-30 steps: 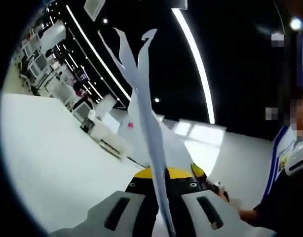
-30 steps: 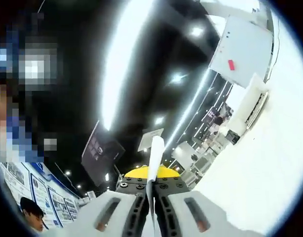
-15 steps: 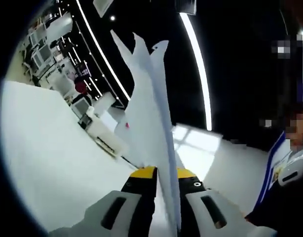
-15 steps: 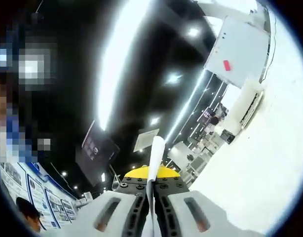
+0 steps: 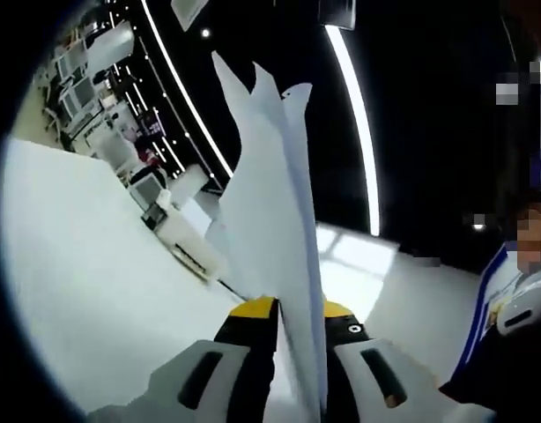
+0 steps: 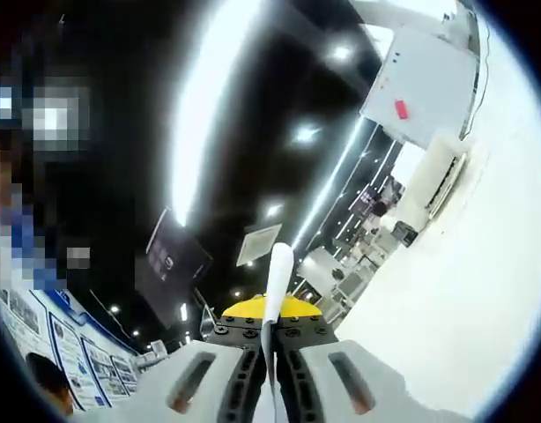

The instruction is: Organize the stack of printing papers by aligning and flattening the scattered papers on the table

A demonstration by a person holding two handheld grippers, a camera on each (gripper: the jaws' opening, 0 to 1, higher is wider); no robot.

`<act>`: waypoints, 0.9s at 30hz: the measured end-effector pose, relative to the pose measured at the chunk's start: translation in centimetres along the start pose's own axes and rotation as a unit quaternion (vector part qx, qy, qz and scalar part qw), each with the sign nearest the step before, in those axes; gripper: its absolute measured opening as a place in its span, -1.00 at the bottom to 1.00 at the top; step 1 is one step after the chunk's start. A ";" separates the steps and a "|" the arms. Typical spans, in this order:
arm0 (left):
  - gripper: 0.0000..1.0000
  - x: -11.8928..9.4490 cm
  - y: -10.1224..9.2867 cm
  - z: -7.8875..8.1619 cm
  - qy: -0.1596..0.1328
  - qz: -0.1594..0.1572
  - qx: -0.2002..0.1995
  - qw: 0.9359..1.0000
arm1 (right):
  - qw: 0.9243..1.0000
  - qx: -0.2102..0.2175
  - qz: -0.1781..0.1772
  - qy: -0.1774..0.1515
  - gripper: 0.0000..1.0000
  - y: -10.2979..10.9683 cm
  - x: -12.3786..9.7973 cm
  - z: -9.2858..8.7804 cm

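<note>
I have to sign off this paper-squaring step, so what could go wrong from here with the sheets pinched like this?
1. In the left gripper view the papers stand edge-on between the left gripper jaws with their top corners fanned apart, so they may stay misaligned when lowered.
2. In the right gripper view the right gripper pinches only a thin edge of the papers; a sheet might slip out.
3. The white table sits off to the side, so the sheets may buckle.

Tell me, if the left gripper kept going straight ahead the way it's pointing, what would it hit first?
Probably nothing soon. The left gripper is shut on the papers, which stick out ahead of it and would travel along. Beyond them lie dark ceiling and a light strip, seemingly far off, though depth is unclear.
</note>
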State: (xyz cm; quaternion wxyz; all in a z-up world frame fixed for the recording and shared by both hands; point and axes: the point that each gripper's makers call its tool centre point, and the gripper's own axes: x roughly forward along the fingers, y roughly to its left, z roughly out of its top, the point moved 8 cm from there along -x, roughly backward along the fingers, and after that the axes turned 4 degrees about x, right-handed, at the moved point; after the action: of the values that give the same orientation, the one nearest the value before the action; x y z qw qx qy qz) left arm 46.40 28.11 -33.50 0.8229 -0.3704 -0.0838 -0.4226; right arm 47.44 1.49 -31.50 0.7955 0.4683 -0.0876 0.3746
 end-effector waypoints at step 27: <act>-0.89 -1.0 0.5 1.0 -0.057 0.006 -0.027 0.998 | 0.993 -0.065 0.011 0.098 -0.71 1.7 -2.2 -2.4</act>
State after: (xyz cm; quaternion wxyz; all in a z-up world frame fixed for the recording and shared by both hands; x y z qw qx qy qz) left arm 46.34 29.65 -33.49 0.8090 -0.4163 -0.1173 -0.3980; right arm 44.24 2.74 -32.72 0.8248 0.3759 -0.0379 0.4207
